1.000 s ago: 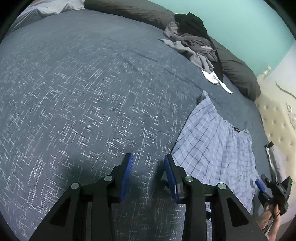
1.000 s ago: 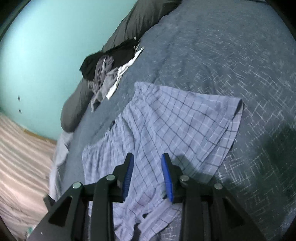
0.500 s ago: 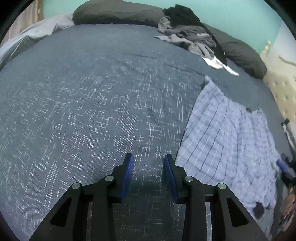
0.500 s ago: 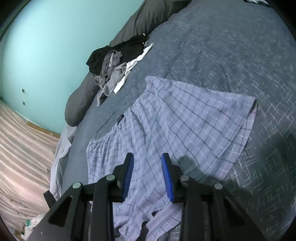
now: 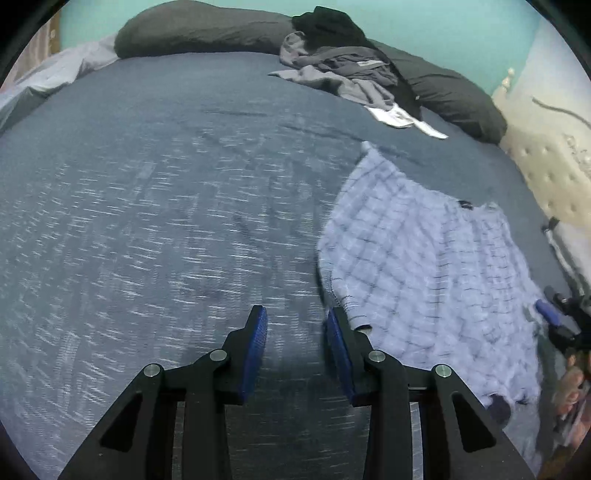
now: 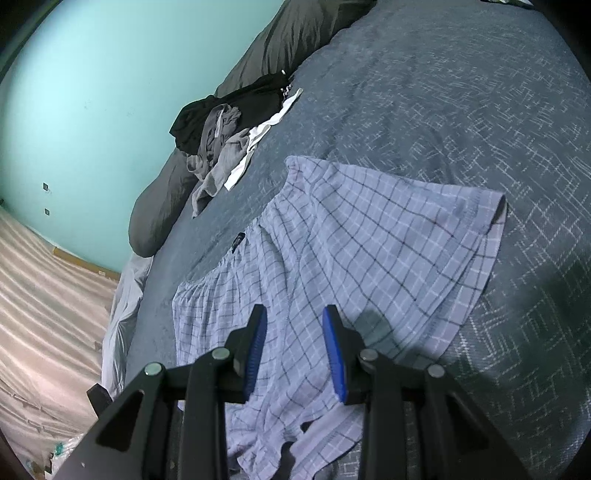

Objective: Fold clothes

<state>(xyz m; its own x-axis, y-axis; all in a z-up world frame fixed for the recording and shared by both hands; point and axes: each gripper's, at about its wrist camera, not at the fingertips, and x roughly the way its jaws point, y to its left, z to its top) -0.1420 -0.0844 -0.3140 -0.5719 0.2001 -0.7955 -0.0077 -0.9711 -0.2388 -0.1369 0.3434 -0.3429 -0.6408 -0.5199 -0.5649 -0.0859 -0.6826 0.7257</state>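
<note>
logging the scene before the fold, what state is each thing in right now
plaid shorts: spread flat on the bed, unfolded, not gripped
clothes pile: heaped, unfolded, by the pillows
left gripper: open, empty, beside the shorts' edge
right gripper: open, empty, over the shorts
pillows: lying at the head of the bed

Open bedspread (image 5: 147, 221) left, plaid shorts (image 5: 424, 266) right, clothes pile (image 5: 343, 62) far.

Left gripper (image 5: 295, 321): 2 blue-padded jaws parted, nothing between them. Right gripper (image 6: 294, 321): jaws parted, empty, angled downward.
</note>
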